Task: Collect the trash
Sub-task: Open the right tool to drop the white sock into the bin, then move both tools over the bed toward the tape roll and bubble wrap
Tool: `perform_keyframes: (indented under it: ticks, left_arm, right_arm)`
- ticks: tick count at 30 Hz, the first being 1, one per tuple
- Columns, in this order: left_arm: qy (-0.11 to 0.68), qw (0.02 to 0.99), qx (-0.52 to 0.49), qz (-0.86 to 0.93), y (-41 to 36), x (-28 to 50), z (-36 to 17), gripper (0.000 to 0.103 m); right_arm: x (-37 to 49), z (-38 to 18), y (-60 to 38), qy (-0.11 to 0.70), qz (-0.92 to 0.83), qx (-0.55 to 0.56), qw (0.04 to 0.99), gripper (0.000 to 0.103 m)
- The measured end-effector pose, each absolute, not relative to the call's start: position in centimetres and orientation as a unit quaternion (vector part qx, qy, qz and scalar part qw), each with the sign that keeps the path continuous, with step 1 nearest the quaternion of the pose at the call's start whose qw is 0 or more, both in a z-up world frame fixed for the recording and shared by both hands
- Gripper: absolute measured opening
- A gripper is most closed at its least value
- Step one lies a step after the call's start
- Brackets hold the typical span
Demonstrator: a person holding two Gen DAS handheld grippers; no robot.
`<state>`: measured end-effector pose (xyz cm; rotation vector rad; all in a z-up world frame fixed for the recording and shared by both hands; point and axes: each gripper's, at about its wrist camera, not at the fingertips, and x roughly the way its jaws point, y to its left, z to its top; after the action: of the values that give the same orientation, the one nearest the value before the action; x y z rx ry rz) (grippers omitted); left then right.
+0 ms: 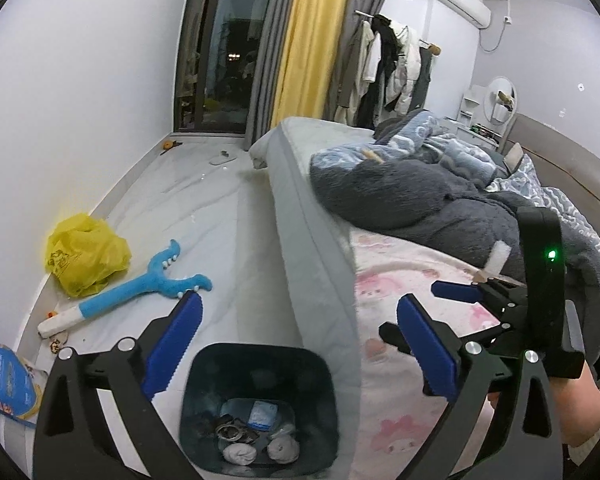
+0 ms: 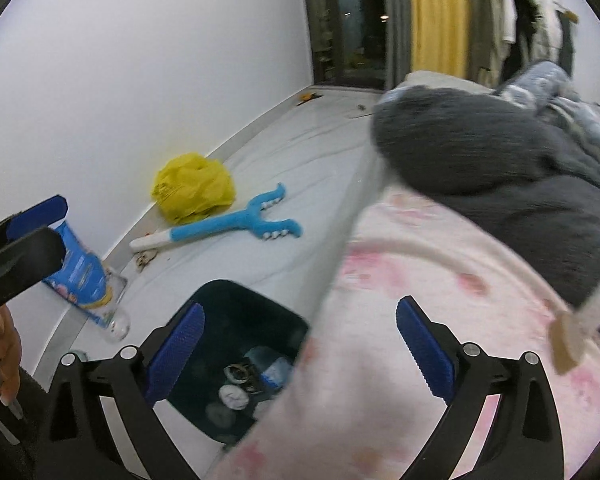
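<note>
A dark trash bin (image 1: 204, 364) stands on the floor against the bed's side, directly below my left gripper (image 1: 300, 344), which is open and holds nothing. Crumpled tissues (image 1: 240, 452) and wrappers lie at the bin's bottom. My right gripper (image 2: 300, 344) is open and empty too, hovering over the bin (image 2: 240, 300) and the edge of the pink bedsheet (image 2: 400, 280). A white and tan scrap (image 2: 580, 320) lies on the sheet by the grey blanket. A yellow plastic bag (image 1: 86, 256) and a blue packet (image 1: 0, 372) lie along the wall.
A blue plush toy stick (image 1: 140, 284) lies on the floor beside the bag. Small scraps (image 1: 58, 340) sit near the wall. The bed (image 1: 312, 220) with a grey blanket (image 1: 400, 192) fills the right. Clothes hang on a rack (image 1: 380, 68) beyond it.
</note>
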<state>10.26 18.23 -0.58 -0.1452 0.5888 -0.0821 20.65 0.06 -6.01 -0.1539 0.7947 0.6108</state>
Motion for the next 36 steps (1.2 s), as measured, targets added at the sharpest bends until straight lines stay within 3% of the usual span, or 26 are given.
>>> perform_keyframes:
  ticks: [36]
  left_arm:
    - [0.33,0.925,0.007,-0.191,1.2,16.5,-3.9,0.099]
  right_arm:
    - [26.1,-3.2,-20.9,0.339,0.143,0.034,0.929,0.099]
